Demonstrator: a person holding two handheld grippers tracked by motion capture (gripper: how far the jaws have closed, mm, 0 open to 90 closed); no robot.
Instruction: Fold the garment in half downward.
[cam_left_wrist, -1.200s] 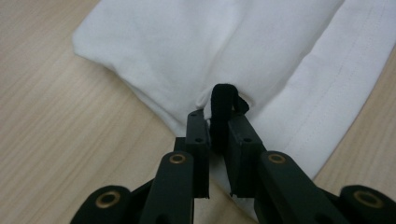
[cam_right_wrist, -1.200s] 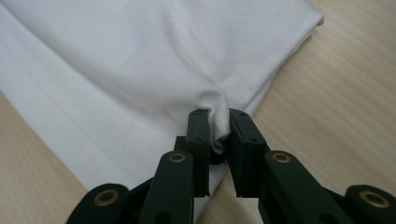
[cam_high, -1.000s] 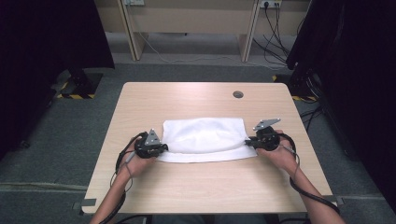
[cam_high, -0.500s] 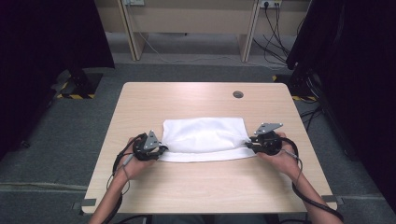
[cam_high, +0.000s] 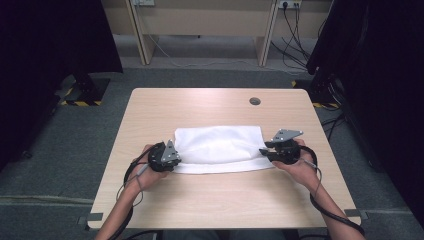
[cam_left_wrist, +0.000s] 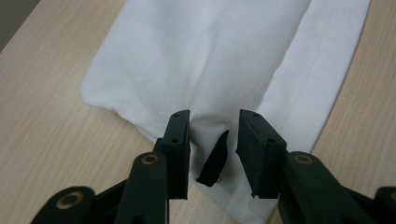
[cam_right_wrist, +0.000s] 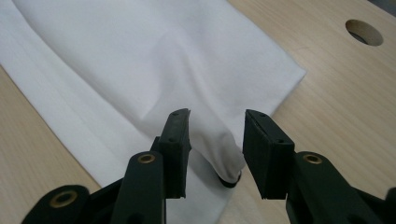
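A white cloth (cam_high: 220, 147), folded to a wide strip, lies flat across the middle of the wooden table (cam_high: 210, 200). My left gripper (cam_high: 170, 154) is at its left end and my right gripper (cam_high: 267, 150) at its right end. In the left gripper view the jaws stand apart around a raised fold of the cloth (cam_left_wrist: 205, 70), and the left gripper (cam_left_wrist: 214, 116) does not press on it. The right gripper (cam_right_wrist: 217, 116) likewise straddles a ridge of the cloth (cam_right_wrist: 140, 70) with gaps on both sides. The jaws of both grippers have just been opening.
A round cable hole (cam_high: 255, 101) sits in the tabletop behind the cloth, toward the right. Bare wood lies in front of the cloth and behind it. Beyond the table are grey floor, desk legs (cam_high: 142, 45) with cables, and dark curtains on both sides.
Little differs in the high view: both hands stay at the cloth's two ends, and the cloth lies as before.
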